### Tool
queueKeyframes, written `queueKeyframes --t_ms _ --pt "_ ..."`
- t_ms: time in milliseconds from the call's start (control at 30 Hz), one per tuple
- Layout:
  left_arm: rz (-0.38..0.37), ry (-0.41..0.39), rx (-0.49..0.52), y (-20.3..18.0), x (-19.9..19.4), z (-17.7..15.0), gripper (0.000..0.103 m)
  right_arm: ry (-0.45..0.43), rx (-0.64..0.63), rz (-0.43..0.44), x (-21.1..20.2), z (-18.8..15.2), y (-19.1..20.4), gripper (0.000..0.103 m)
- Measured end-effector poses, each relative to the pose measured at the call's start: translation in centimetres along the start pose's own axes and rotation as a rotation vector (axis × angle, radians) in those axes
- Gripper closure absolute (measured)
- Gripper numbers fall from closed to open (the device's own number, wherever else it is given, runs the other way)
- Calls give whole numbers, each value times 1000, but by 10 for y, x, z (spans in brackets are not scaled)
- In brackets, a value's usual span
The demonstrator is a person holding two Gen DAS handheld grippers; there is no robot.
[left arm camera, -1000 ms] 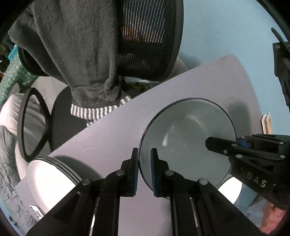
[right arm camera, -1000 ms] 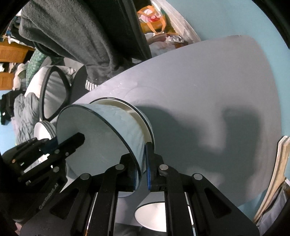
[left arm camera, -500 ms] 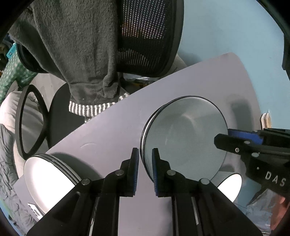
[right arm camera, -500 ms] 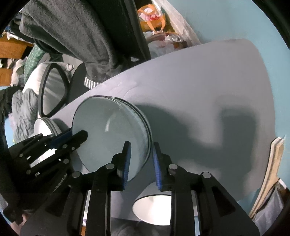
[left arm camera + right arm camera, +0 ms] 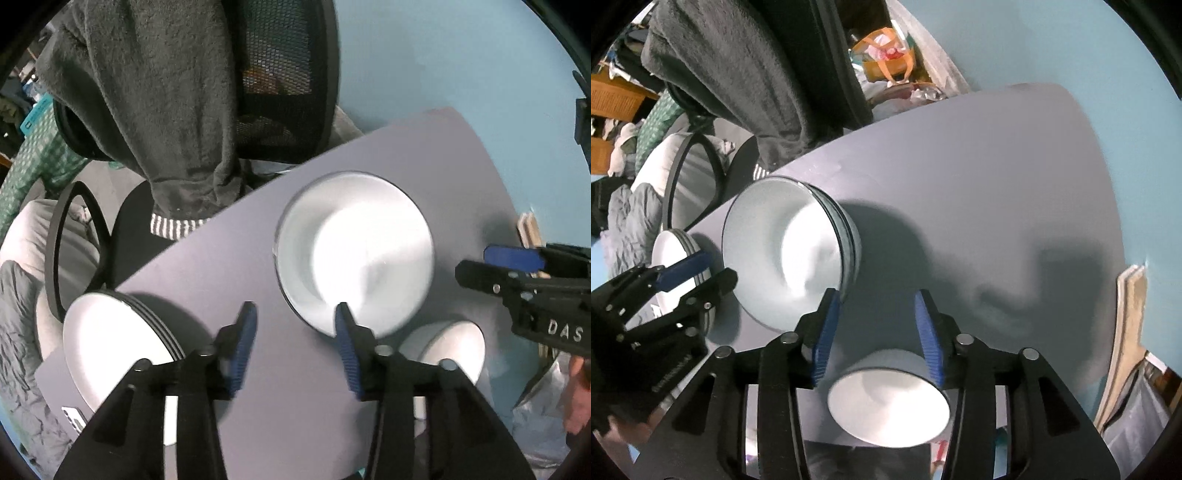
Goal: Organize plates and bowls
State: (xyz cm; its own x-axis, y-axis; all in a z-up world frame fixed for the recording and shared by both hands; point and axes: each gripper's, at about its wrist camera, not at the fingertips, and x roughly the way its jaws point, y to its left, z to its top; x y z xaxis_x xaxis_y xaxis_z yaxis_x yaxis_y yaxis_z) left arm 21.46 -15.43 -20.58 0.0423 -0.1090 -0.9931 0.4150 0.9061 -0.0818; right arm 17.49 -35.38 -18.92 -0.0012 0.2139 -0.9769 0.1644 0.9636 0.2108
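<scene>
A stack of wide white bowls with dark rims (image 5: pixel 354 251) (image 5: pixel 786 254) rests on the grey table (image 5: pixel 295 406). My left gripper (image 5: pixel 295 343) hangs above the stack's near rim. Its jaws are opening and the blue pads press on nothing. My right gripper (image 5: pixel 875 332) is also opening, its left pad just off the stack's right edge and nothing held. It shows at the right of the left wrist view (image 5: pixel 487 264), and the left gripper (image 5: pixel 709 271) shows in the right wrist view. A stack of white plates (image 5: pixel 118 347) (image 5: pixel 676 254) stands left. A small white bowl (image 5: pixel 443 347) (image 5: pixel 886 402) sits near.
A black mesh office chair (image 5: pixel 288 74) draped with a grey garment (image 5: pixel 155 110) stands behind the table's far edge. Wooden boards (image 5: pixel 1126 332) lean by the turquoise wall (image 5: pixel 1071 55) on the right. A phone (image 5: pixel 74 417) lies at the table's near left corner.
Both grippers were shut on opposite rims of a tilted wide bowl. The bowl came down onto the stack, both grippers opened and drew up and away from it.
</scene>
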Motion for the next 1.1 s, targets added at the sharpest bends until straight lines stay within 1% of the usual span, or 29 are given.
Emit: queueKeyframes --t_ms 100,133,200,433,667,867,1100 --pt "-48 4 18 -11 -4 -12 52 -24 -3 -26 -7 -14 -8 54" --pt "-74 13 20 -14 -5 -17 52 -29 1 -21 -7 -18 -11 54" --pt "-100 23 22 -21 -4 -23 52 -34 14 -7 -9 -28 -19 54" --pt "-115 59 59 -47 7 -41 52 -33 73 28 -5 -63 -44 53" --pt "-124 93 108 -74 23 -54 50 -28 121 45 6 -88 -61 53" --pt "-120 130 129 -89 43 -63 49 -15 131 48 20 -99 -69 53" --pt "-116 146 144 -102 62 -67 49 -9 126 45 38 -107 -77 53"
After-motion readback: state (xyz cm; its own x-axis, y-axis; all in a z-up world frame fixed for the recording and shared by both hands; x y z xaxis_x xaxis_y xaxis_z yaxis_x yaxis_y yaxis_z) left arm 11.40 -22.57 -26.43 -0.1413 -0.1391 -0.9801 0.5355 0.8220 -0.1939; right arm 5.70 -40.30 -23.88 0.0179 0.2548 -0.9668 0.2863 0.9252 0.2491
